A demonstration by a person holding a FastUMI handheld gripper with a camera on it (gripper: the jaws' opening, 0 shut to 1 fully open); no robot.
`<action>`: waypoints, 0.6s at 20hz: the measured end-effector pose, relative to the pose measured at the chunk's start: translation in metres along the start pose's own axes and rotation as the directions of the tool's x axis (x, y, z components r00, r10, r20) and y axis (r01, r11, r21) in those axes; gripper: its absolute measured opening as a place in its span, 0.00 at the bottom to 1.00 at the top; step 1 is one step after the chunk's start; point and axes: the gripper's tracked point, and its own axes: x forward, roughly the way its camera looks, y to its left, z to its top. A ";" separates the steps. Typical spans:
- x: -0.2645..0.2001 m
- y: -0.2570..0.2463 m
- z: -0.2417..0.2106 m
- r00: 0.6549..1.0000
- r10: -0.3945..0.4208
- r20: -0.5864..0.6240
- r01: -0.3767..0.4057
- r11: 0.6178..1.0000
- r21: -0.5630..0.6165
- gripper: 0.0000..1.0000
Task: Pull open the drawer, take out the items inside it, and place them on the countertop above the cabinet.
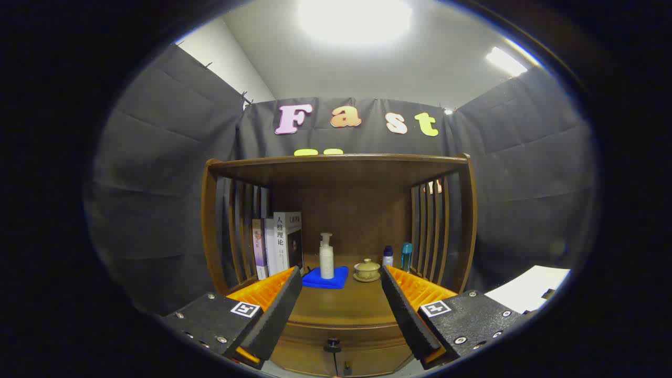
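- Gripper (341, 310): fingers spread wide, nothing between them; released.
- Drawer (341, 353): closed, front panel lying below and between the fingertips, in the cabinet under the countertop (341, 310). Its items are hidden inside.
- Knob (332, 345): small dark knob on the drawer front, low and close to centred between the two fingers, slightly toward the left one. A thin dark cord or stem seems to hang below it; too small to tell which.
- Key relation: the knob lies beneath the fingers' line, so my reading is that the tool must drop and tip downward before closing on it. The drawer front runs crosswise to the fingers; the pull would come straight back toward the holder.
- Beyond the fingers on the countertop: pump bottle (326, 257) standing on a blue cloth (325, 278), lidded cup (367, 270) on its saucer, two small bottles (396, 256), books (278, 242) upright at the left.
- Writing: one book spine carries printed characters, left unread here. Square coded markers sit on both finger mounts. No brand legible on the bottles.
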 end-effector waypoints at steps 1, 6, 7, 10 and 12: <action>0.001 -0.004 -0.003 1.000 -0.008 -0.006 0.008 1.000 -0.009 0.95; 0.004 -0.010 -0.008 1.000 -0.010 -0.014 0.010 1.000 -0.008 0.95; 0.006 -0.011 -0.010 1.000 -0.009 -0.017 0.009 1.000 -0.001 0.95; 0.008 -0.014 -0.015 1.000 -0.012 -0.028 0.012 1.000 0.005 0.95; 0.010 -0.017 -0.020 0.999 -0.020 -0.048 0.018 0.999 -0.049 0.95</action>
